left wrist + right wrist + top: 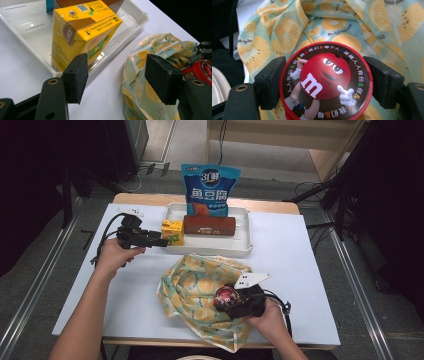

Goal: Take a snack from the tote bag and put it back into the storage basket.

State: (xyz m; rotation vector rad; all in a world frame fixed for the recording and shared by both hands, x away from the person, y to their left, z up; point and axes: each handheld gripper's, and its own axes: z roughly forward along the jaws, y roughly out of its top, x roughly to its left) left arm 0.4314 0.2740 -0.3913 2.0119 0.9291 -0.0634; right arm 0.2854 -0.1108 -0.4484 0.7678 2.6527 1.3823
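The red round tin [324,82] bears a white "m" on its red character; the blue snack bag [210,190] reads "鱼豆腐"; the yellow carton [82,35] shows "VITA".

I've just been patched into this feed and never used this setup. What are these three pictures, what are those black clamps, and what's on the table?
No robot arm here: a person holds a two-jaw clamp in each hand. The high view looks down on the white table; the other two pictures come from cameras riding on each clamp, looking along its black jaws.

The left gripper is open, its jaws near a yellow drink carton standing in the white tray. The tray also holds a brown box and a blue snack bag.

The right gripper is shut on a round red M&M's tin, held above a lemon-print cloth bag.
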